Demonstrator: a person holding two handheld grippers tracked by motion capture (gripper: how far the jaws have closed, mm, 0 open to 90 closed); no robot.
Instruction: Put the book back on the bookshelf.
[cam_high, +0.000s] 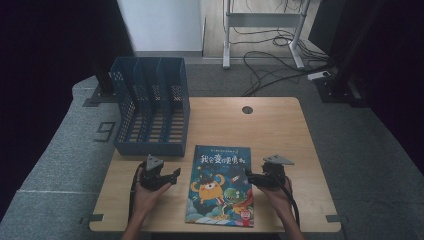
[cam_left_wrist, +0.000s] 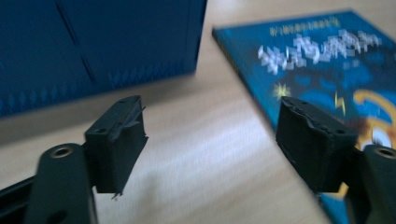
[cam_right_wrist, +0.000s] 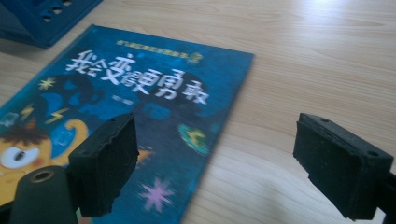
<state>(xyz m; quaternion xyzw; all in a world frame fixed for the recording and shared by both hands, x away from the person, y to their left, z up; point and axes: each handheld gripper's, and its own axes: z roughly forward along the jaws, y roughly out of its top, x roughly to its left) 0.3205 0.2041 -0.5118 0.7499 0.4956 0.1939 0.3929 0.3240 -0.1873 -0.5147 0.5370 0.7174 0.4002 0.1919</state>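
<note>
Both pairs of my jaws stand wide apart with nothing between them. My left gripper (cam_high: 176, 175) hovers low over the pale wooden surface (cam_high: 280, 130), its black pads (cam_left_wrist: 119, 149) spread over bare wood, and my left hand (cam_high: 147, 197) grips it from behind. At its 3 o'clock lies the blue picture book with an orange one-eyed monster and white Chinese title on its cover (cam_high: 220, 185), flat and face up; in the left gripper view the book's near corner (cam_left_wrist: 327, 60) runs under the right-hand jaw.

My right gripper (cam_high: 248, 175) sits just beside the book's right edge, pointing toward 9 o'clock, my right hand (cam_high: 280, 197) behind it. In the right gripper view one pad (cam_right_wrist: 105, 163) hangs over the cover (cam_right_wrist: 140, 93) and the other over bare wood, so the book's edge lies between them. I cannot tell whether either pad touches anything.

At 12 o'clock from my left gripper stands the blue perforated plastic three-slot file rack (cam_high: 150, 107), near the surface's far-left corner, its front just beside the book's top-left corner. A dark round cable hole (cam_high: 247, 109) sits near the far edge.
</note>
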